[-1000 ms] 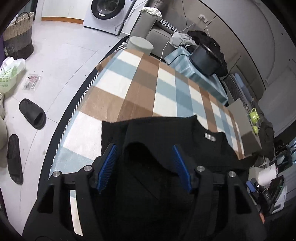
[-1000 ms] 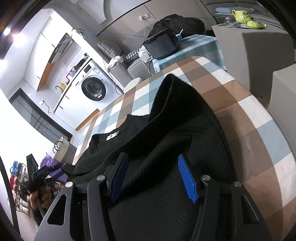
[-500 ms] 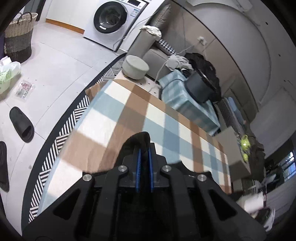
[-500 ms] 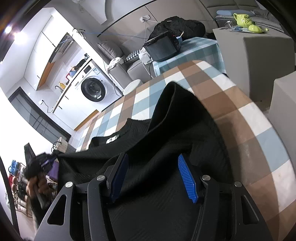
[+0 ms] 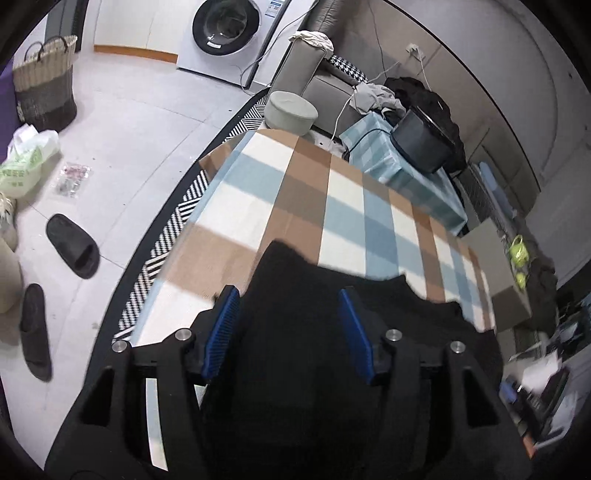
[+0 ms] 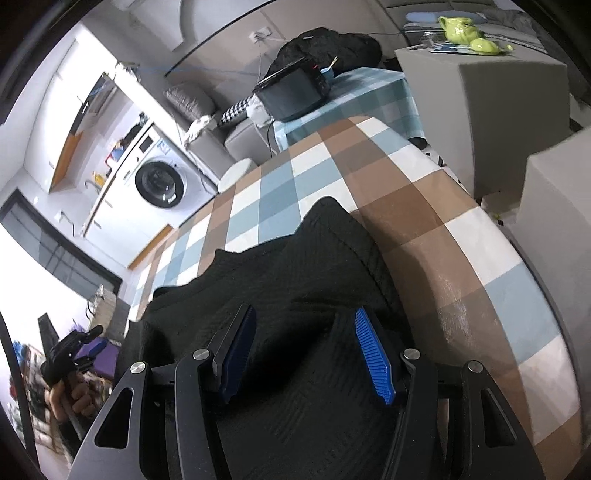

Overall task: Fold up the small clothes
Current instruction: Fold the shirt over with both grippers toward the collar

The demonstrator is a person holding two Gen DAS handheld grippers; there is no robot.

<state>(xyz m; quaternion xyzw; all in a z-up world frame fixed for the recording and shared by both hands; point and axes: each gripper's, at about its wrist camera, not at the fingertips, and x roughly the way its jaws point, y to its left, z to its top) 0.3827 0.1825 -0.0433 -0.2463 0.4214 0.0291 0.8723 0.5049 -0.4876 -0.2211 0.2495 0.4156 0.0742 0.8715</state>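
Nearest the cameras, the left tongs (image 5: 288, 325) stand wide apart with nothing pinched, their blue pads either side of the black garment (image 5: 332, 314), which lies beneath and between them. The right tongs (image 6: 304, 343) are likewise spread wide, gripping nothing, with the same garment (image 6: 295, 280) under and between the pads. It lies bunched on the near part of the checked bench (image 5: 295, 192), one corner reaching farther over the brown and blue squares. On the floor to the left lie two black slippers (image 5: 74, 251). Farther left stands a woven basket (image 5: 44, 85); its contents cannot be made out. Beyond the bench stands a washing machine (image 5: 225, 33), door shut.
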